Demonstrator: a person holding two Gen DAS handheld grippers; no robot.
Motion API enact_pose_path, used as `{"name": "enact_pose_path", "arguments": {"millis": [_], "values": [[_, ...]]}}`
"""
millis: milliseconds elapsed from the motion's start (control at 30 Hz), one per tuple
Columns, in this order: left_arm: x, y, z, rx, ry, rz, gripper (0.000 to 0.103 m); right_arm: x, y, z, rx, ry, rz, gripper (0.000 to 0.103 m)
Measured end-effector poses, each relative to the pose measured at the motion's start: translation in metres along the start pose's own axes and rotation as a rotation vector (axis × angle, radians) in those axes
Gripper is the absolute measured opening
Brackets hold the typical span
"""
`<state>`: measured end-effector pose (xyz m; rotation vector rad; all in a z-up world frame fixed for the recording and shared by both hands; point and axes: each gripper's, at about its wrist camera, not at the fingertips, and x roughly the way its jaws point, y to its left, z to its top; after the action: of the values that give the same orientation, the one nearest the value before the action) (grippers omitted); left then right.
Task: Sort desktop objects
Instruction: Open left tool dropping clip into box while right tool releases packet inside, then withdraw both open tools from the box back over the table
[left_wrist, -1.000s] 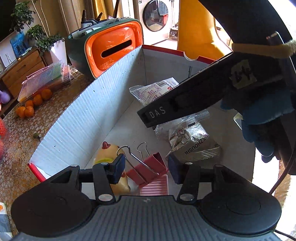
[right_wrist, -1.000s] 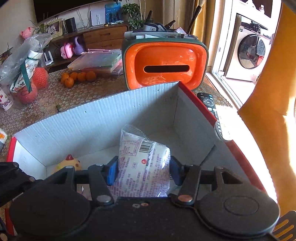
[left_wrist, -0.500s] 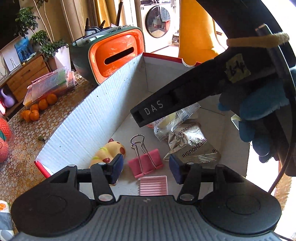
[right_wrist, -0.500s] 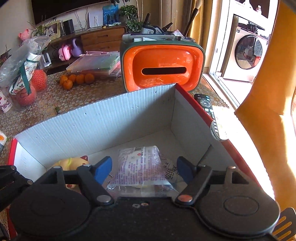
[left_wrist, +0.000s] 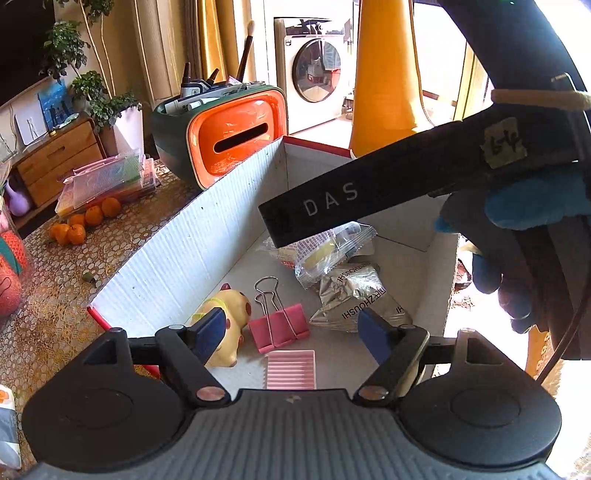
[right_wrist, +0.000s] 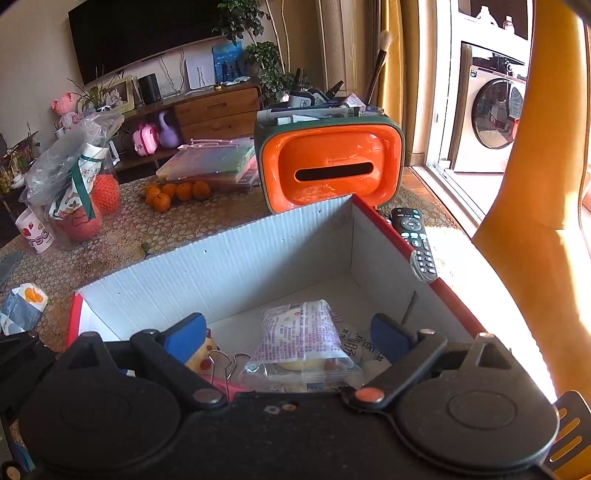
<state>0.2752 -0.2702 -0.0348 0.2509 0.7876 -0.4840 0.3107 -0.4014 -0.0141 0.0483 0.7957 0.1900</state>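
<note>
Snack packets are lying on the floor of the cardboard box (right_wrist: 258, 258), and we are judging them light, soft and crinkly: the printed snack packet (right_wrist: 299, 332) is sitting near the middle of the box, overlapping a silver foil packet (left_wrist: 354, 295) beside it. We are advising a hold across a packet's flat body, since the sealed edges will likely slip. The pink binder clip (left_wrist: 280, 325), lying between the foil packet and the yellow pig toy (left_wrist: 229, 314) by the box's left wall, is looking stiff and springy; its wire loops or its folded body are offering the firmest purchase.

We are seeing the left gripper (left_wrist: 291, 332) opening above the clip with nothing between its pads. The right gripper (right_wrist: 291, 336) is opening wide over the printed packet, pads clear of it.

The right gripper's body is covering part of the printed packet in the left wrist view, and a ribbed pink item (left_wrist: 291, 369) at the box's near edge is cut off, so we cannot identify it.
</note>
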Motion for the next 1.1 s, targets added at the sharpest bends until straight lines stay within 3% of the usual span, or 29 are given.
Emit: {"name": "enact_pose_path", "arguments": {"millis": [367,433,1100], "values": [[-0.031,0.005,-0.009,-0.031,-0.067,-0.005,0.093,-0.039,0.015,-0.005,-0.006,-0.079,0.042,0.101],[-0.04,0.009,-0.01,-0.044,-0.086,0.003,0.102,-0.046,0.017,-0.007,-0.003,-0.091,0.05,0.102],[-0.129,0.044,-0.065,-0.145,-0.213,0.057,0.102,-0.113,0.077,-0.036,-0.005,-0.167,0.124,0.103]]}}
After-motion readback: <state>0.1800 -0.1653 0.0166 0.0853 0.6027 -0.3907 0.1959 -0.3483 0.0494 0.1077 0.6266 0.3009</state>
